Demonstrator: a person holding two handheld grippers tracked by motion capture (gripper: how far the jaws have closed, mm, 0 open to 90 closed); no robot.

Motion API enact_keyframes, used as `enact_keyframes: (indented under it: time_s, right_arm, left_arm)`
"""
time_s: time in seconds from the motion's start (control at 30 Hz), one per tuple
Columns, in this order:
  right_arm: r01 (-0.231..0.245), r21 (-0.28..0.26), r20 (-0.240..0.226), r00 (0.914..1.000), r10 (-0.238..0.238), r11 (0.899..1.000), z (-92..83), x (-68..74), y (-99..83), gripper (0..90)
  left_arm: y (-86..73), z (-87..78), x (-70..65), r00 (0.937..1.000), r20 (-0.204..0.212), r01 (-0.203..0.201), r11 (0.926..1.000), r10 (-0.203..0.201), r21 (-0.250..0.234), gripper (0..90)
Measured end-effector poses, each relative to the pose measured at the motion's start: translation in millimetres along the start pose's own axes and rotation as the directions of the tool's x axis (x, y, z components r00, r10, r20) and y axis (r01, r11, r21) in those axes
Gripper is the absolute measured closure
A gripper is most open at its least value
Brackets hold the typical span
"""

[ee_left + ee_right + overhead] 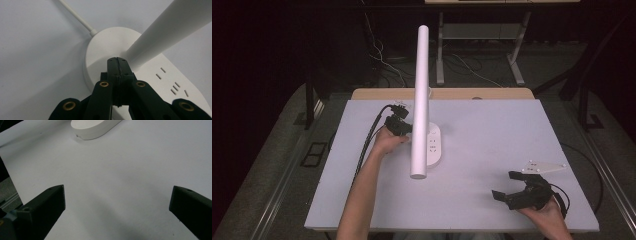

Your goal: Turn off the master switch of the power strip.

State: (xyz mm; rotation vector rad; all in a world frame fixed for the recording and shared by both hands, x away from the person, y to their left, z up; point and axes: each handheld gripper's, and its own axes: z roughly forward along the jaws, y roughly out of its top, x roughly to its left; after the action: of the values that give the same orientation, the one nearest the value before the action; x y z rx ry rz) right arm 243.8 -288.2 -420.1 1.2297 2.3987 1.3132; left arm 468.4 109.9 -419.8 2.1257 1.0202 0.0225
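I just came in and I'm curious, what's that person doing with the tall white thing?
A person holds a black claw in each hand. The left claw is shut, its tip over the tall white desk lamp's oval base, right beside the round white pole. The right claw rests wide open on the pale table, away from the lamp.

A table [492, 150] with a pale grey-white top fills the middle of the high view, with a strip of light wood along its far edge. On it, left of centre, sits a white oval lamp base [433, 146] with socket slots on its upper face; a white tubular lamp arm [420, 100] rises from it toward the top of the frame. A thin white cord [75, 15] leaves the base in the left gripper view. At the lower right, a hand with a black gripper [521, 192] rests on the table.
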Motion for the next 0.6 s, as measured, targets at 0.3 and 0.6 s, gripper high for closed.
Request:
enact_keyframes:
  time_s: [0.3, 0.6]
  right_arm:
    - [0.002, -0.001, 0.003, 1.0000, -0.002, 1.000, -0.8, -0.5, 0.1, 0.0]
    - [0.003, 0.006, 0.001, 1.0000, -0.003, 1.000, 1.3, 0.6, 0.2, 0.0]
  left_arm:
    - [-0.2, 1.0, -1.9, 0.9999, -0.016, 0.004, 1.0000, -0.004, 0.003, 90.0]
    - [-1.0, 0.9, -4.6, 0.9994, -0.033, 0.012, 0.9999, -0.012, -0.005, 90.0]
